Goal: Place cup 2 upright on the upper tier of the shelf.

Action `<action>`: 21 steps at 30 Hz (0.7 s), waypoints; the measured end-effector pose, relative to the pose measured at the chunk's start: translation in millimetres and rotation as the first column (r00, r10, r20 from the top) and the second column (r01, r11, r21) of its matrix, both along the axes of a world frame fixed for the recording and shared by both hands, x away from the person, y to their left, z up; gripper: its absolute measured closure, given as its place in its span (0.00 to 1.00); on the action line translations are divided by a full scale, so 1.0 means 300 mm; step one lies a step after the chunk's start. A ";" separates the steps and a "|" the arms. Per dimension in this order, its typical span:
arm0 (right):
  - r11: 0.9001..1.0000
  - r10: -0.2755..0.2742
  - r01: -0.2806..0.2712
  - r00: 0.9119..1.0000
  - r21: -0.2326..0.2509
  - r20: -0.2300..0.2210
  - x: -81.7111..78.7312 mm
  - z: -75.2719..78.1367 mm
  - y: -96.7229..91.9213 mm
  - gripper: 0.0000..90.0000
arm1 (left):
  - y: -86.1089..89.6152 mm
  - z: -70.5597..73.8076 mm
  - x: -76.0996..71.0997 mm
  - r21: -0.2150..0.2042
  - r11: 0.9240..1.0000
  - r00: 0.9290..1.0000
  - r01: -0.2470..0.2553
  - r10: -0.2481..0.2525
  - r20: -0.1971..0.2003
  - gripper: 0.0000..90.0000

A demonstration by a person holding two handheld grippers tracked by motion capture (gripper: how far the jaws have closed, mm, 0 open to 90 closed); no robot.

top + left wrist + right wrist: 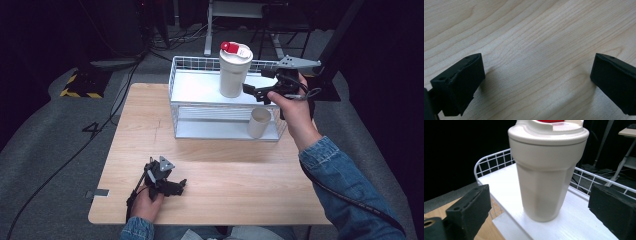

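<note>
A tall cream tumbler (235,70) (546,175) with a red-and-white lid stands upright on the top shelf of a white wire rack (200,87). My right gripper (256,95) (539,210) is held at the tumbler's right side, pointing at it. Its jaws are open, one on each side of the tumbler's lower body, and neither touches it. A small cream cup (259,122) sits on the rack's lower shelf, below that gripper. My left gripper (177,186) (536,75) rests low over the wooden table (150,130) near its front edge, open with nothing between its fingers.
The rack's wire rim (496,160) runs behind and beside the tumbler. Bare white shelf (506,182) lies to the tumbler's left. Grey carpet, cables and a yellow-black marked block (80,85) surround the table.
</note>
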State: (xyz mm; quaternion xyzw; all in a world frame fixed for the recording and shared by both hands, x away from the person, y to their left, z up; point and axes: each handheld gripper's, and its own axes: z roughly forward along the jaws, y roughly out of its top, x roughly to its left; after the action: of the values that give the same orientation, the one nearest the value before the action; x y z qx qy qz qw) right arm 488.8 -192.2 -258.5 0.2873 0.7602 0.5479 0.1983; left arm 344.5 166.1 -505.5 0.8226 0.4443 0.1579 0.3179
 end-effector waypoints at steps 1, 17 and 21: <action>1.000 0.005 -0.005 1.000 -0.001 -0.004 -0.009 0.000 -0.007 0.06 | 0.000 0.000 0.000 0.000 1.000 1.000 0.000 0.000 0.000 0.00; 0.997 0.057 -0.059 0.998 -0.044 -0.028 -0.133 -0.030 -0.142 0.08 | 0.000 0.000 0.000 0.000 1.000 1.000 0.000 0.000 0.000 0.00; 0.996 0.067 -0.068 0.997 -0.059 -0.024 -0.165 -0.048 -0.180 0.10 | 0.000 0.000 0.000 0.001 1.000 1.000 0.000 0.000 0.000 0.00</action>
State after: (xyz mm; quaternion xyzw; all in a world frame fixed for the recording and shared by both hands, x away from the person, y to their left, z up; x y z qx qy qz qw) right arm 439.2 -246.1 -273.0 0.2614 0.7878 0.5280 0.1799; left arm 344.5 166.1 -505.4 0.8228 0.4441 0.1580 0.3175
